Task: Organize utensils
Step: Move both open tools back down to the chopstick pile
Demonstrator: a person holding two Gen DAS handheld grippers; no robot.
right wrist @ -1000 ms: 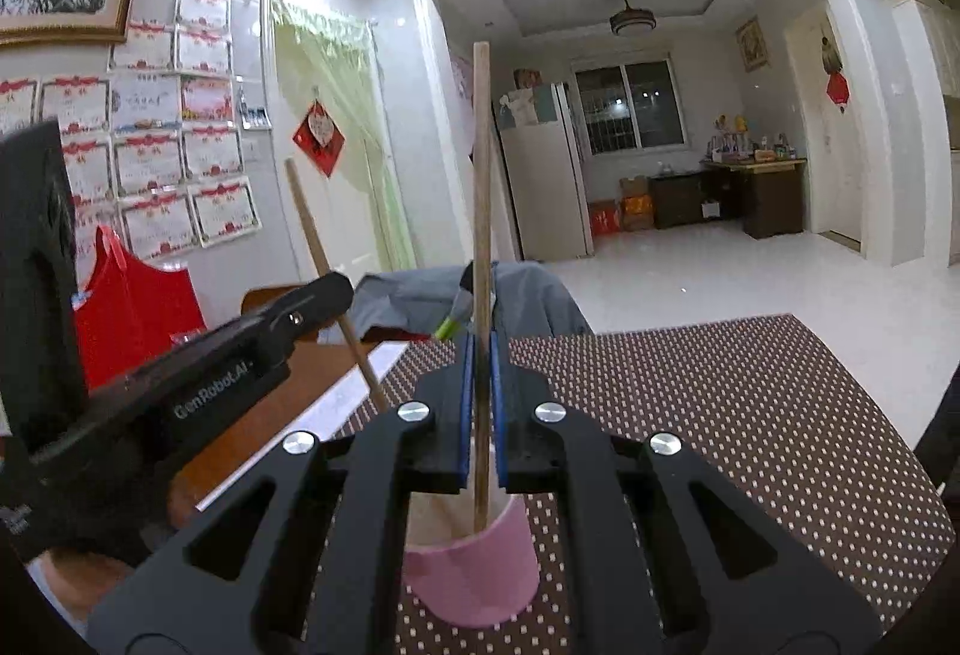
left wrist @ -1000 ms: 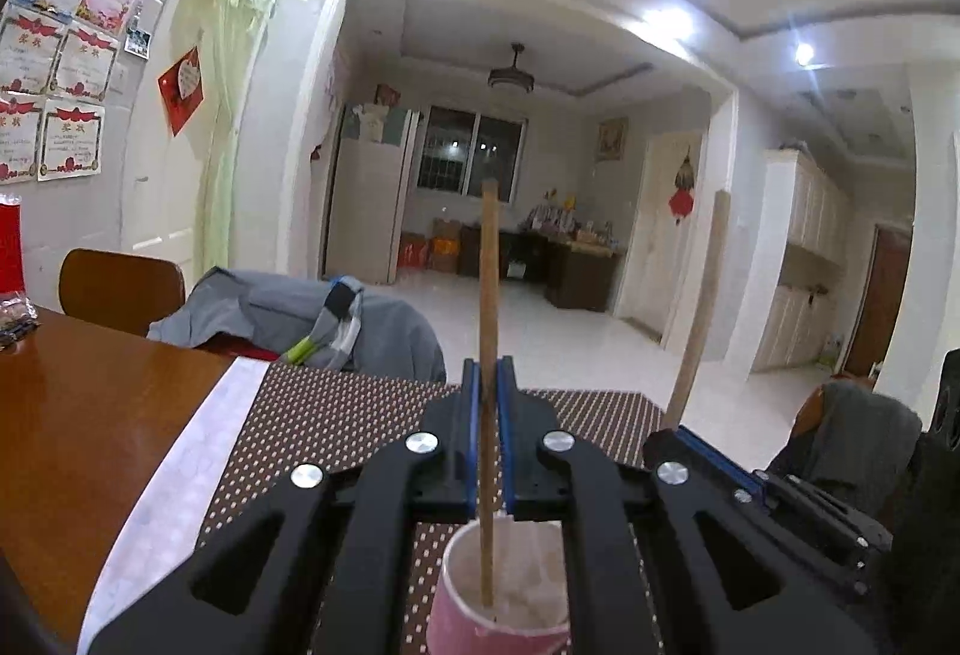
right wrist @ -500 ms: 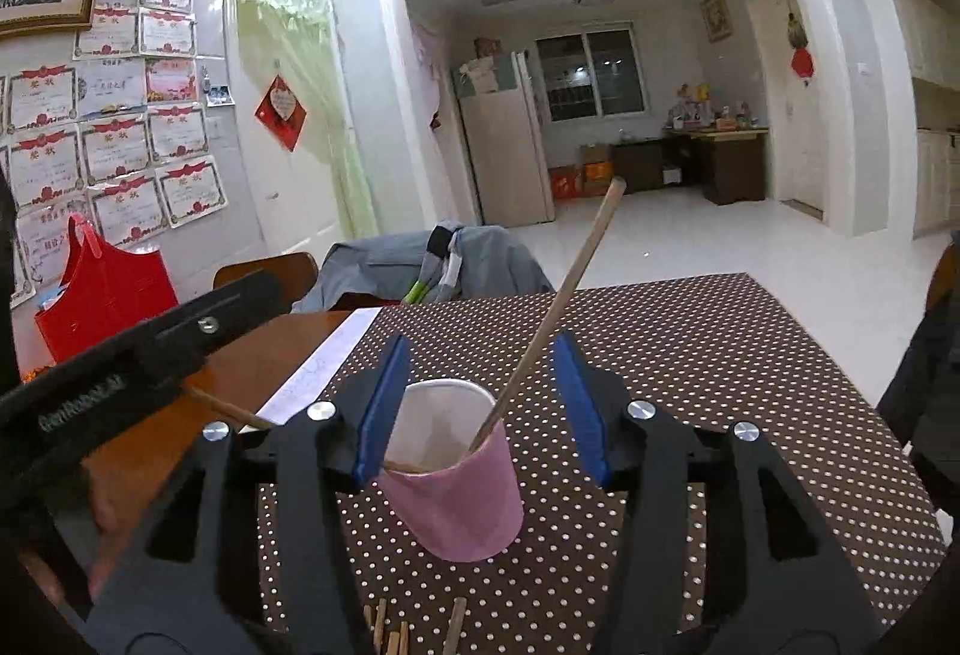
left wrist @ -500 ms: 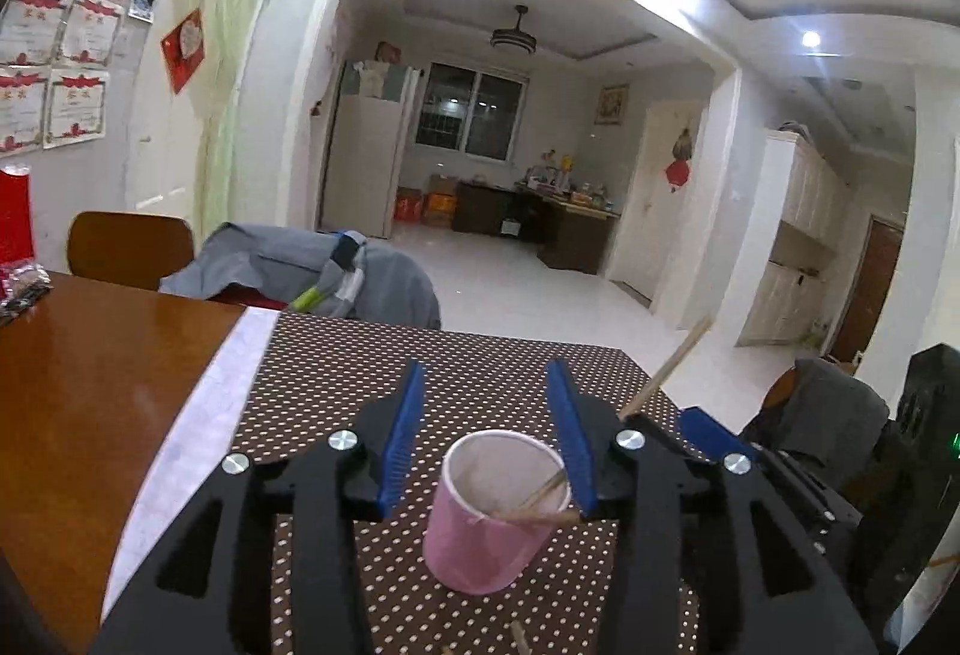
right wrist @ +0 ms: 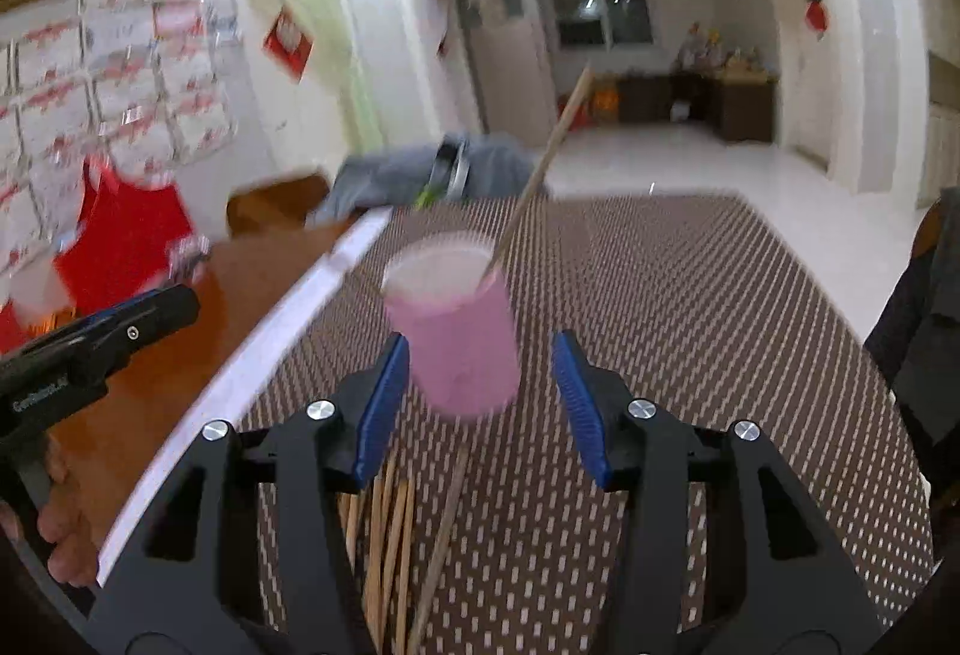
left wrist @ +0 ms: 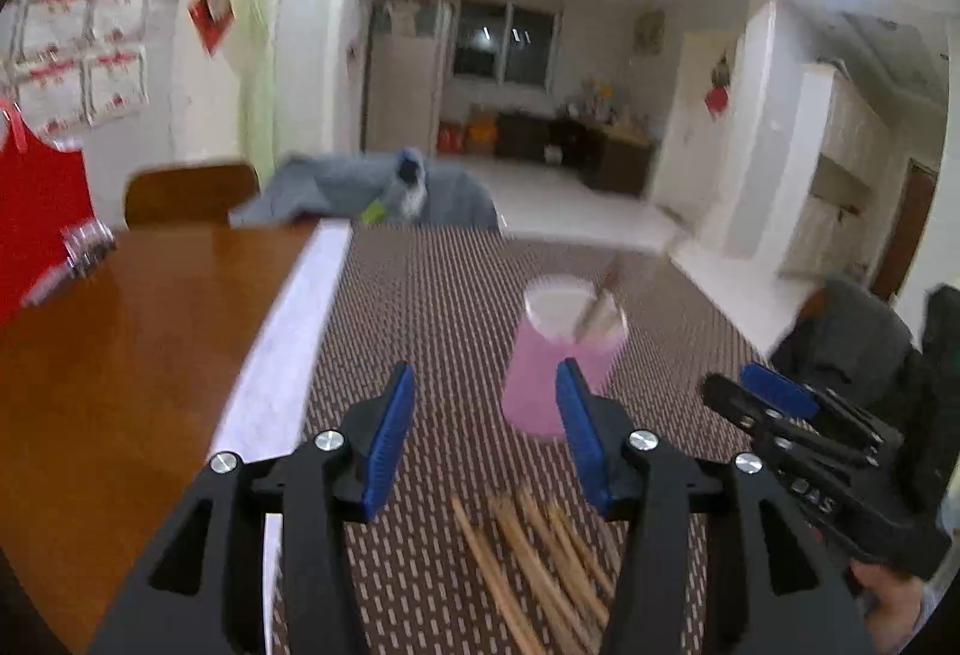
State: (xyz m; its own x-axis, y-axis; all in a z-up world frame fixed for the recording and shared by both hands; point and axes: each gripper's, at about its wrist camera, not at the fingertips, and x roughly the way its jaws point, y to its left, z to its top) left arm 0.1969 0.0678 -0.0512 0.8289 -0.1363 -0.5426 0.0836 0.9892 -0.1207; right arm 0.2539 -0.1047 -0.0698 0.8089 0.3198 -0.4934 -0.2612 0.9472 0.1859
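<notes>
Right now your left gripper (left wrist: 485, 430) has its jaws spread and opening wider, with nothing between the blue pads (left wrist: 390, 433); only the dotted brown mat (left wrist: 432, 307) shows in the gap. The pink cup (left wrist: 561, 355) stands upright on that mat just beyond the right-hand pad, which overlaps its lower edge in the left wrist view, though you cannot tell from there whether they touch. Two wooden chopsticks (left wrist: 600, 304) lean inside the cup against its far rim. Below the jaws, a loose bundle of chopsticks (left wrist: 534, 559) lies flat on the mat, side by side and slanting away. Your right gripper (right wrist: 480, 403) also has its jaws parted, holding nothing. In the right wrist view the cup (right wrist: 453, 325) sits ahead of them, nearer the left pad, and one long chopstick (right wrist: 540, 163) rises out of it, tilted to the right. The remaining chopsticks (right wrist: 390, 535) lie on the mat (right wrist: 690, 295) beneath the left finger, with one stick angled apart from the rest. The mat covers the right part of the wooden table (left wrist: 120, 355), a pale strip (left wrist: 288, 343) running along its left edge. Each gripper shows at the edge of the other's view, with your hand (right wrist: 60, 541) gripping the left one. Both views are motion-blurred.
</notes>
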